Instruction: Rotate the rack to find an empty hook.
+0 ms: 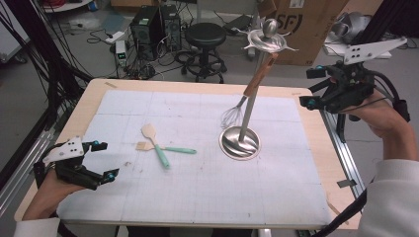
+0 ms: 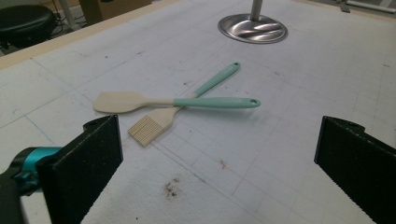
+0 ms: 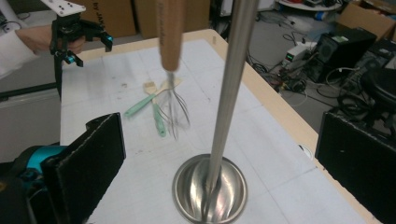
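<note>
1. The whisk [image 1: 245, 96] is hanging by its wooden handle from the steel utensil stand [image 1: 240, 142] at the tabletop's [image 1: 59, 129] far right, wires dangling above the base.
2. You are holding your right claw [image 1: 310, 89] wide open and empty, apart from the whisk.
3. Your left claw [image 1: 104, 160] is gaping empty too, facing the spatula [image 2: 175, 101] crossing the pastry brush [image 2: 180, 103].
4. The right gripper view is showing the whisk blurred, likely swinging.

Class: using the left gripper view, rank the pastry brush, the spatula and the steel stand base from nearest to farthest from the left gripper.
1. Pastry brush: its bristles lie just ahead of the left gripper, toward its left jaw.
2. Spatula: crossed over the brush handle, slightly farther back.
3. Steel stand base: far across the mat, at the top.
</note>
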Tool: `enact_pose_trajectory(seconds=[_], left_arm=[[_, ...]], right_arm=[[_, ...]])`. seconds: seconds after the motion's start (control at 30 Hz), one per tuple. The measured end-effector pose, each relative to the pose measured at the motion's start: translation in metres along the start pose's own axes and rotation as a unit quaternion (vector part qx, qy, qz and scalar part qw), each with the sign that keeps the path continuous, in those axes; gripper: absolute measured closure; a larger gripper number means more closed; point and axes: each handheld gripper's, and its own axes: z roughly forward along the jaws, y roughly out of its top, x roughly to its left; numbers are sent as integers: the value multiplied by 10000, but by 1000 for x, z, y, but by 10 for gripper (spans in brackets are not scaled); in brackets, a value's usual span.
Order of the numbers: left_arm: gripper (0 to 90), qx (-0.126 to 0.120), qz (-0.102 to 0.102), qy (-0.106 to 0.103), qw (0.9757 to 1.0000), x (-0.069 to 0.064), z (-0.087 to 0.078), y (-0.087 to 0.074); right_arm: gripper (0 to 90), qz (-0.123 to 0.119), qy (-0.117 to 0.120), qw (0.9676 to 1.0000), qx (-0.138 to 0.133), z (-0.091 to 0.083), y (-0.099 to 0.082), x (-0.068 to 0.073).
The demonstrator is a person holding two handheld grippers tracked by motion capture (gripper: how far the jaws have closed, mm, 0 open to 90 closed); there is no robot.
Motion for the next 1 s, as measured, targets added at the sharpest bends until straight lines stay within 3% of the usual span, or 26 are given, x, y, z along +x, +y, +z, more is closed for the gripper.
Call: enact_pose_trajectory(seconds=[0.17, 0.23, 0.33, 0.5, 0.77, 0.9, 1.0], left_arm=[[17, 18, 8, 1, 10000, -1, 1, 0], [17, 41, 20, -7, 10000, -1, 1, 0], [17, 49, 20, -5, 10000, -1, 1, 0], [17, 82, 34, -7, 10000, -1, 3, 0], [17, 79, 40, -18, 10000, -2, 3, 0], [17, 73, 32, -26, 10000, -2, 3, 0], [17, 77, 38, -37, 10000, -2, 3, 0]], right_arm=[[89, 232, -117, 9996, 52, -9, 6, -7], [183, 209, -68, 9997, 55, -12, 8, -10], [251, 274, 25, 9996, 116, -14, 12, -13], [294, 485, 71, 9988, 94, -20, 21, -17], [703, 572, -27, 9983, 134, -26, 34, -20], [843, 594, -125, 9981, 61, -26, 39, -22], [890, 551, -123, 9984, 58, -25, 44, -22]])
